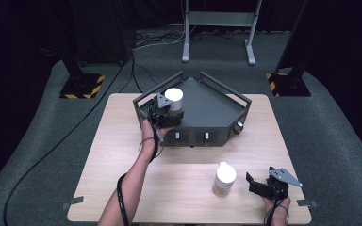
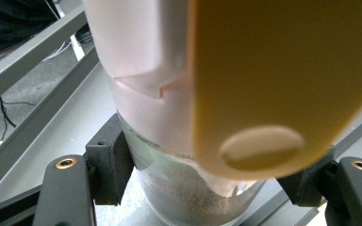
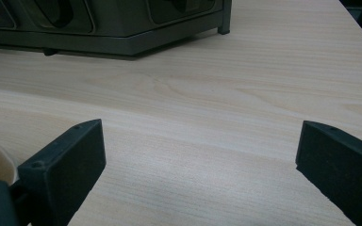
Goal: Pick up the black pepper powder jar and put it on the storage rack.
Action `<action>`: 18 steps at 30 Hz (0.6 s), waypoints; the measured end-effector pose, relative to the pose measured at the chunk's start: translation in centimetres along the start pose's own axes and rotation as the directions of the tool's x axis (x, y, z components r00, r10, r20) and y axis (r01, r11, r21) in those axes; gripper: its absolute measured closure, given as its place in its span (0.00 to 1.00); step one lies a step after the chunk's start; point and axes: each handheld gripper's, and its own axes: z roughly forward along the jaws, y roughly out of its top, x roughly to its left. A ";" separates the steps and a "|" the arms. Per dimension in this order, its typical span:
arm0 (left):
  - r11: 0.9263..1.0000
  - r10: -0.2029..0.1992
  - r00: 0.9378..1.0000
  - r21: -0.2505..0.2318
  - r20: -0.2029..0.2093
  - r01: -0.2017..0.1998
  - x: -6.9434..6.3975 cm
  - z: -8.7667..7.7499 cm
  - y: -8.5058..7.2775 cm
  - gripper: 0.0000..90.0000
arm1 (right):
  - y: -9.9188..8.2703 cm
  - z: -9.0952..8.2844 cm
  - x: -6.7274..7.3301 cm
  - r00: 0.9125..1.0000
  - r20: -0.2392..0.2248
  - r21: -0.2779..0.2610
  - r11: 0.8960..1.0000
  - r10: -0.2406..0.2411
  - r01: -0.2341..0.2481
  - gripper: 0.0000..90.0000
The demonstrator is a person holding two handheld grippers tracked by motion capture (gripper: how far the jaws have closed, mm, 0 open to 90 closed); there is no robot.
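Fingers [image 2: 111, 167] clamp upright shaker [image 2: 193, 188], cap [image 1: 174, 94] up.

Between the left gripper's [image 1: 166, 111] jaws stands a capped container [image 1: 173, 100], on the left part of the railed tray [image 1: 226, 106]. A second container [image 1: 224, 179] stands on the table [image 1: 122, 155], just left of the right gripper's [image 1: 257, 183] jaws; the tray lies well beyond them.

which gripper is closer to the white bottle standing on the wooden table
Right. The right gripper sits just beside the white bottle, jaws open; the left gripper is off at the grey tray.
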 end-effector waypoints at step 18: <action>0.999 -0.027 0.999 -0.034 0.027 0.028 -0.6 1.1 -0.8 0.34 | 0.1 0.0 0.0 1.000 0.000 0.003 1.000 -0.004 0.004 0.02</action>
